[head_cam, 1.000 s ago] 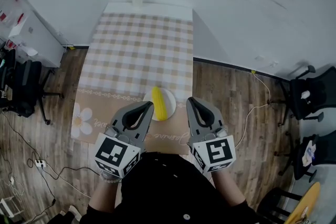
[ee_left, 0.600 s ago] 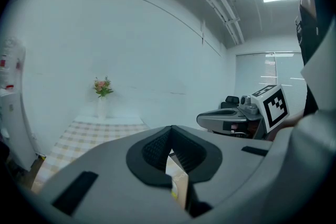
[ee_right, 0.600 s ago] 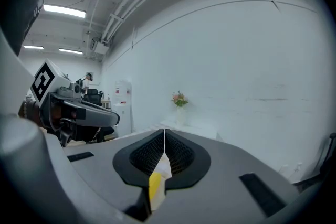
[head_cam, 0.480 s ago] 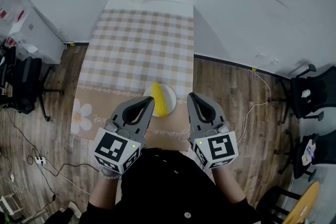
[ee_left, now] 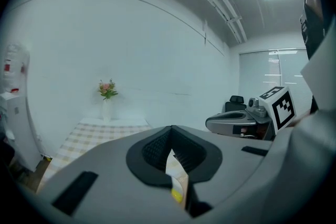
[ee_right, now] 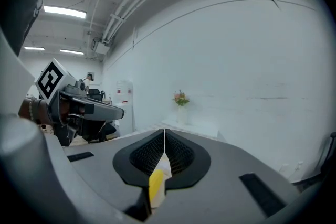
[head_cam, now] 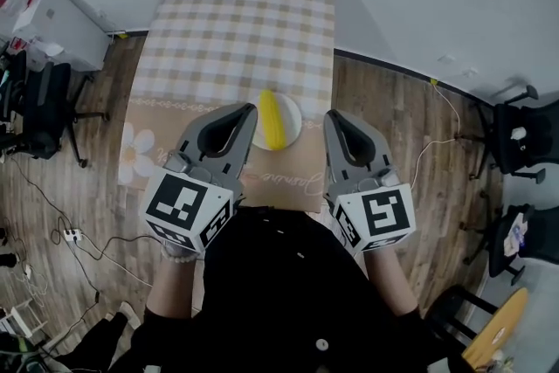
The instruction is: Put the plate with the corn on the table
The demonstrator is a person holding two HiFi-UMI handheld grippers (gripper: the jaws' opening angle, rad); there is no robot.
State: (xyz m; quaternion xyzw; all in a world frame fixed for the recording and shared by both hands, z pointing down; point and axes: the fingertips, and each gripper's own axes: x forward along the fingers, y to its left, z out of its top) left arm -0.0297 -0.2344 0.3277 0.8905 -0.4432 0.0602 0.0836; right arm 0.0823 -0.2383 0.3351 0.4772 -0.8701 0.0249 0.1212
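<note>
A white plate (head_cam: pixel 293 121) with a yellow corn cob (head_cam: pixel 272 120) lies on the checked tablecloth (head_cam: pixel 244 22), near the table's front edge. My left gripper (head_cam: pixel 248 111) hovers just left of the plate, jaws shut and empty. The right gripper (head_cam: pixel 334 117) hangs to the plate's right, a gap away, also shut on nothing. In the left gripper view the tips (ee_left: pixel 171 129) meet, and the corn (ee_left: pixel 177 195) shows low between the jaws. The right gripper view shows closed tips (ee_right: pixel 164 132) with the corn (ee_right: pixel 156 183) below them.
A vase of flowers (ee_left: pixel 107 93) stands at the table's far end by the white wall. Black office chairs stand left (head_cam: pixel 39 113) and right (head_cam: pixel 524 140). A white cabinet (head_cam: pixel 52 31) is at the left. Cables (head_cam: pixel 79 240) trail over the wooden floor.
The head view has tipped down, so the vase has left its top edge and the table looks nearer. Both grippers stay shut beside the plate, which has not moved.
</note>
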